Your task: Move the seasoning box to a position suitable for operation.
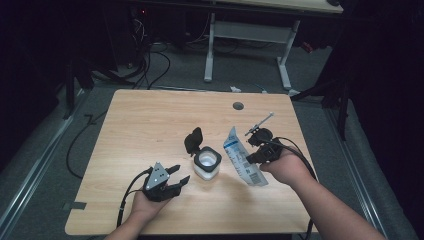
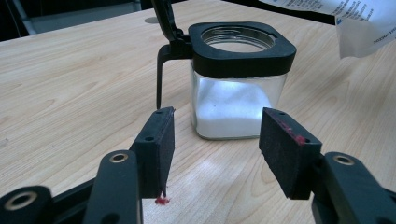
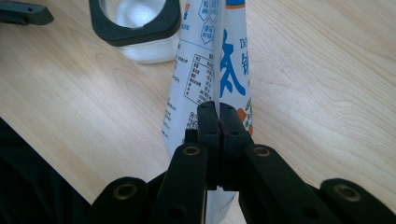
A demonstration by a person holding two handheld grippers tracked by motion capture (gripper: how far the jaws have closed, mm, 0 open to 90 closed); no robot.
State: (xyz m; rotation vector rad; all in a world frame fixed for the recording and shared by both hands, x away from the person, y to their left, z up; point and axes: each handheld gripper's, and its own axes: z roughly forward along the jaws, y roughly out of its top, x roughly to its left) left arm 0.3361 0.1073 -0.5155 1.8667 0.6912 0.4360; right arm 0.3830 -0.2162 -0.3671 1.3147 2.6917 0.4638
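Note:
A square glass jar of white powder stands mid-table, its black hinged lid flipped up and back. My left gripper rests open just left of the jar. In the left gripper view the jar stands a short way beyond the spread pads, untouched. My right gripper is shut on a white and blue printed pouch, held tilted right of the jar. In the right gripper view the jaws clamp the pouch by its folded edge, with the jar's open mouth beyond it.
The wooden table has a round cable hole near its far edge and a strip of tape at its front left corner. Beyond it stand a white desk frame and floor cables.

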